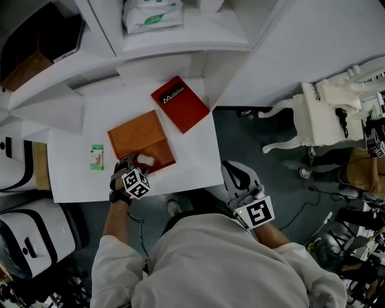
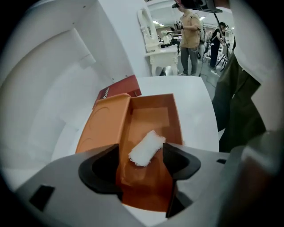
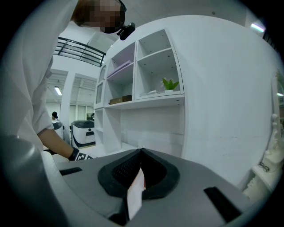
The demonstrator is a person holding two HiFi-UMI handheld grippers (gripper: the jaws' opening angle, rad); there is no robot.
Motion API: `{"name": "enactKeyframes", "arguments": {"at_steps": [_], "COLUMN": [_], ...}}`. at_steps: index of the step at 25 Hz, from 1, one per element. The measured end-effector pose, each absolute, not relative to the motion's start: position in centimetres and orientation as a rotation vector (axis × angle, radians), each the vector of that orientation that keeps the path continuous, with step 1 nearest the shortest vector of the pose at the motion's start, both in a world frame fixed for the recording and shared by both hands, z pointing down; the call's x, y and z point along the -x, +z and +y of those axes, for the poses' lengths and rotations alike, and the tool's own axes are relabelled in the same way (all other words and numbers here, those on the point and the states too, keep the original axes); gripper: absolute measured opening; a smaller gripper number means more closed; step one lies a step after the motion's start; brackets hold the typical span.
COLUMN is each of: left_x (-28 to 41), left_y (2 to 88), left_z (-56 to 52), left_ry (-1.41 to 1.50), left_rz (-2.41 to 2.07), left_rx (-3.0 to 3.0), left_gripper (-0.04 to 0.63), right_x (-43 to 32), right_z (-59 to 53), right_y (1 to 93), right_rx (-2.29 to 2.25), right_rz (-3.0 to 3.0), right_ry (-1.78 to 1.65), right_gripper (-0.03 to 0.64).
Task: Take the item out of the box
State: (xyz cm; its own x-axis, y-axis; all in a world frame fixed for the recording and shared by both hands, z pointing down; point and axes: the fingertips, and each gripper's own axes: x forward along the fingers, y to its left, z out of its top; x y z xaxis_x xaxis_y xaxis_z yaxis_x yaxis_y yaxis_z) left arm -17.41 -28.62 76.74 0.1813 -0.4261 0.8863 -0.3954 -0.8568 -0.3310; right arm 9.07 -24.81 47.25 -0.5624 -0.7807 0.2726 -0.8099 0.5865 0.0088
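Left gripper above the open orange box on the table: I see its fingers apart, either side of the white item lying inside the box, not clamped. Right gripper, off the table: fingers closed on a thin white slip.

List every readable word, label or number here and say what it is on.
"Mobilier" (as best it reads): black label on the red case.
Green packet: print too small to read.
White bag on the shelf: green print blurred.
Nothing else legible.
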Motion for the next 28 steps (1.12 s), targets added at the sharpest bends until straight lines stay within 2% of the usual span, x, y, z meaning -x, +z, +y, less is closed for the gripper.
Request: {"name": "enactKeyframes", "arguments": {"at_steps": [5, 17, 20, 28], "left_x": [16.9, 16.6, 16.6, 16.7], "left_y": [78.4, 81.3, 81.6, 80.9], "left_z": [-28.4, -28.6, -28.7, -28.7], "left_ry": [-1.883, -2.027, -2.033, -1.996], "left_rz": [0.674, 0.519, 0.511, 0.586], "left_rx": [2.411, 2.374, 2.363, 2.416], "left_gripper": [0.276, 0.273, 0.238, 0.199], "right_x": [-9.4, -10.4, -10.6, -10.3], "right_z": [-26.1, -28.0, -28.2, -28.2], "right_y": [46.5, 47.1, 47.6, 48.0], "right_rx": [-1.360, -1.368, -1.364, -1.327], "right_rz": [-2.604, -2.578, -2.564, -2.544], "right_ry": [0.100, 0.117, 0.139, 0.178], "right_gripper": [0.023, 0.023, 0.023, 0.023]}}
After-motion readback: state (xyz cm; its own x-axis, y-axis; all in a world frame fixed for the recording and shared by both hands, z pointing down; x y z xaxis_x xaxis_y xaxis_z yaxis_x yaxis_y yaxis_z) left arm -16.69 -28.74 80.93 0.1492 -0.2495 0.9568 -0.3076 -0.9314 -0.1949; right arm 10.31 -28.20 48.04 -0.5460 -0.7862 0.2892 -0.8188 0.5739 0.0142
